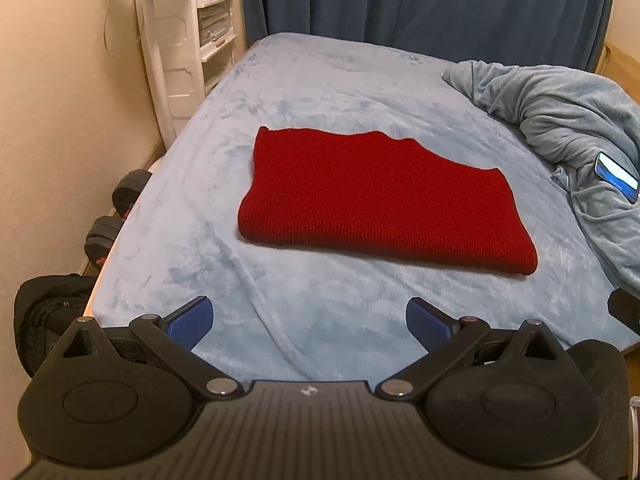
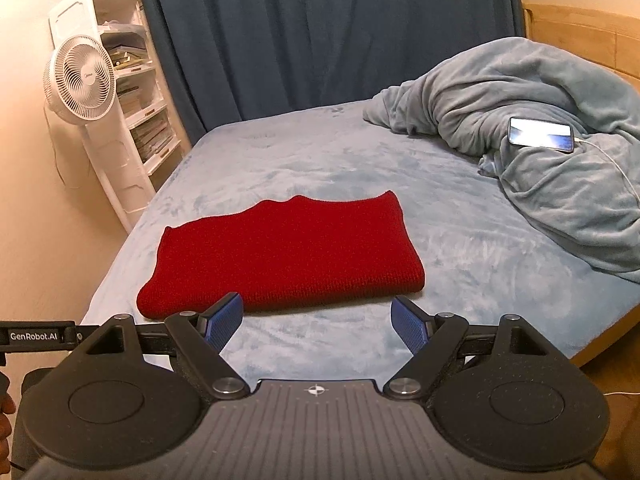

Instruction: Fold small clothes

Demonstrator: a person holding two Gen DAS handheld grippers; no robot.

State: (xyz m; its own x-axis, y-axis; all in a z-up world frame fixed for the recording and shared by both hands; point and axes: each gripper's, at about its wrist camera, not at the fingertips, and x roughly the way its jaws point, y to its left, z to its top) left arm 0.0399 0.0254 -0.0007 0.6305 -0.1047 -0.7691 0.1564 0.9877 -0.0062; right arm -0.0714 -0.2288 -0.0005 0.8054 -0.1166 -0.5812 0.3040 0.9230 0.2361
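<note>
A red knitted garment (image 1: 372, 200) lies folded flat in a rectangle on the light blue bed cover (image 1: 280, 308). It also shows in the right wrist view (image 2: 280, 252). My left gripper (image 1: 310, 322) is open and empty, held above the bed, short of the garment's near edge. My right gripper (image 2: 318, 324) is open and empty, its blue pads (image 2: 224, 324) just short of the garment's near folded edge, apart from it.
A bunched grey-blue blanket (image 2: 540, 128) lies at the right with a lit phone (image 2: 541, 133) and its cable on it. A white fan (image 2: 82, 80) and white shelf unit (image 2: 132, 92) stand left of the bed. Dumbbells (image 1: 116, 208) and a black bag (image 1: 48, 304) sit beside the bed. Blue curtains (image 2: 320, 40) hang behind.
</note>
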